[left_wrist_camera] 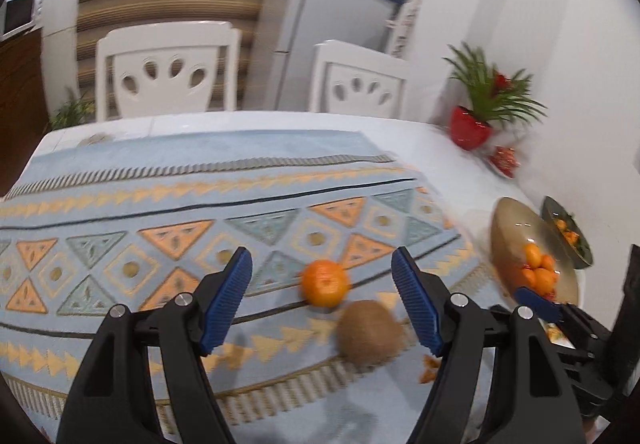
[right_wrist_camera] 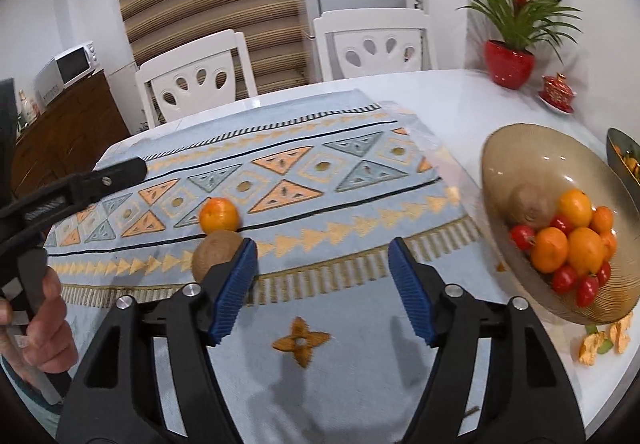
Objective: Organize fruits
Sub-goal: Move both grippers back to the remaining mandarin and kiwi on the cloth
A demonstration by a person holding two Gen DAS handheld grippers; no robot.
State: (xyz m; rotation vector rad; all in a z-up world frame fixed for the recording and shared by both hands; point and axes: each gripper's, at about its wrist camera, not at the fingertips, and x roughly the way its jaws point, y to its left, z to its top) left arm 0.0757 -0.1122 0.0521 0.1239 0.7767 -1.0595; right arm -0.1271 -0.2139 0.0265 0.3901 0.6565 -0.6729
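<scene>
A mandarin orange [left_wrist_camera: 325, 283] and a brown kiwi [left_wrist_camera: 370, 332] lie side by side on the patterned blue table runner [left_wrist_camera: 160, 204]. My left gripper [left_wrist_camera: 320, 264] is open, and the orange shows between its blue pads with the kiwi close to the right pad. In the right wrist view the same orange [right_wrist_camera: 219, 215] and kiwi [right_wrist_camera: 214, 254] sit just beyond my left pad. My right gripper [right_wrist_camera: 322, 256] is open and holds nothing. A tan glass bowl [right_wrist_camera: 504, 148] at the right holds oranges, small red tomatoes and a kiwi [right_wrist_camera: 530, 204].
Orange peels [right_wrist_camera: 600, 344] lie by the bowl's near side. A dark bowl [right_wrist_camera: 624, 160] stands behind it, with a red plant pot [right_wrist_camera: 510, 62] and a red lidded cup [right_wrist_camera: 558, 92] further back. Two white chairs [right_wrist_camera: 196, 76] stand at the far edge. A hand [right_wrist_camera: 48, 324] holds the left gripper's handle.
</scene>
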